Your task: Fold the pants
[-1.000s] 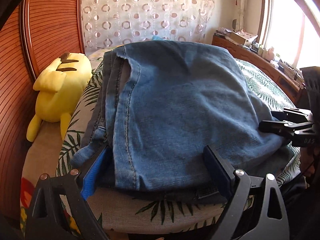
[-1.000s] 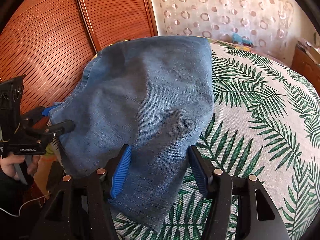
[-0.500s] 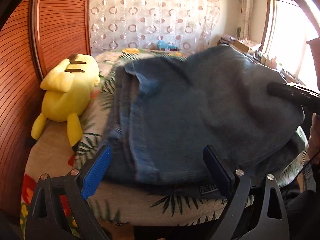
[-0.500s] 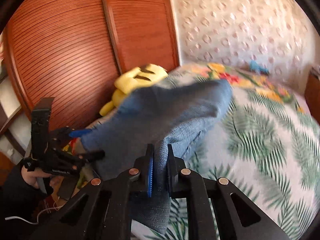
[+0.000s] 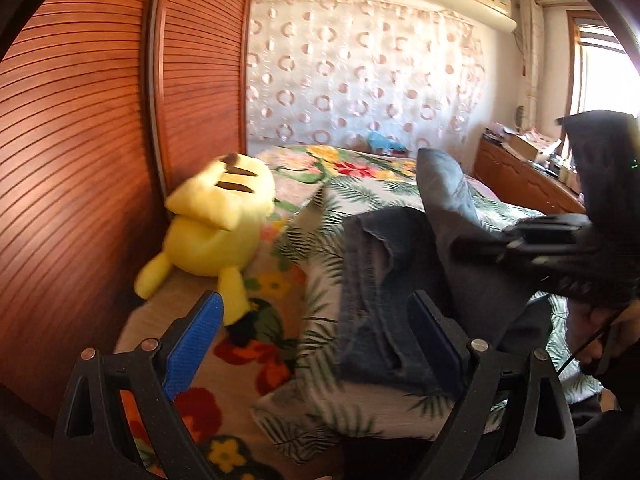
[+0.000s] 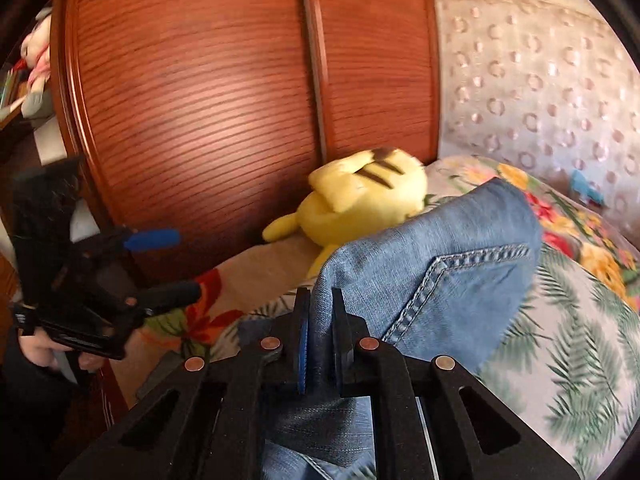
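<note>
The folded blue jeans (image 5: 404,280) hang lifted above the leaf-print bed; in the right wrist view the jeans (image 6: 432,268) show a stitched back pocket. My right gripper (image 6: 320,332) is shut on a fold of the jeans and holds them up; it shows in the left wrist view (image 5: 476,246) at the right, clamped on the cloth. My left gripper (image 5: 316,340) is open and empty, its blue pads wide apart, with the jeans' lower edge near its right finger. It shows in the right wrist view (image 6: 164,264) at the left, apart from the jeans.
A yellow plush toy (image 5: 216,228) lies on the bed (image 5: 360,404) against the slatted wooden wardrobe doors (image 5: 80,160). A patterned curtain (image 5: 360,80) hangs behind. A wooden dresser (image 5: 524,184) with clutter stands at the right under a window.
My right gripper closed on the jeans and lifted them off the bed. My left gripper stayed open and drew back and left, away from the jeans.
</note>
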### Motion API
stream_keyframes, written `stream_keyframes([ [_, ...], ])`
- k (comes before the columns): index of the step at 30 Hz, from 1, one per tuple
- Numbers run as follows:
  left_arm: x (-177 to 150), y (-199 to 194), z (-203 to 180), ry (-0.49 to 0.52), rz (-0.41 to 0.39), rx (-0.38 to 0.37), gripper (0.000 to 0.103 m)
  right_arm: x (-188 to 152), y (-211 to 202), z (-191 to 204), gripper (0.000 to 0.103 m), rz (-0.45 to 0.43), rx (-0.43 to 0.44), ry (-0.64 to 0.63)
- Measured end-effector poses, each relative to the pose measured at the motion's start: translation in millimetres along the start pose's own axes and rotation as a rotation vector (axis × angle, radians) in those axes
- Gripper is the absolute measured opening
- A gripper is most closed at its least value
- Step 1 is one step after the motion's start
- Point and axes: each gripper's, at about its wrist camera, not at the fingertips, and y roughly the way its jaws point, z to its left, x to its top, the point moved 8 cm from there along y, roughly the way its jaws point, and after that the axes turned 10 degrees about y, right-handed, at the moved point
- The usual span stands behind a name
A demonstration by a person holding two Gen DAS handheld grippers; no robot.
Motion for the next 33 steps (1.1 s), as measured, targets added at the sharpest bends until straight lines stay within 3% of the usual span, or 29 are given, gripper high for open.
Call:
stream_keyframes([
  [8,-7.5,1.5,15.5,-0.032,0.014,0.019,0.093,-16.3,82.0,-6.9,0.009,0.169,0.021,0.079],
  [12,-8.2,4.7,8.4,-0.029,0.015,0.004,0.093,-16.7,86.0,-2.6,0.017,0.158,0.009,0.043],
  [16,-4.3,8.0,-5.3,-0.019,0.016,-0.018,0.093,0.8,58.8,-5.9,0.046,0.092,0.001,0.05],
  [19,0.7,10.0,-18.9,-0.014,0.007,-0.05,0.093,14.4,29.8,-17.4,0.056,0.01,-0.035,0.026],
  [22,5.0,14.9,-37.4,0.002,0.006,-0.088,0.093,15.1,10.1,-41.6,0.059,-0.016,-0.127,0.011],
  [27,3.6,32.0,-56.7,0.036,0.031,-0.113,0.093,5.5,23.3,-88.1,0.062,0.015,-0.243,0.067],
  [33,-21.6,57.9,-48.5,0.004,0.119,-0.088,0.093,9.2,53.6,-118.0,0.071,0.048,-0.228,0.137],
])
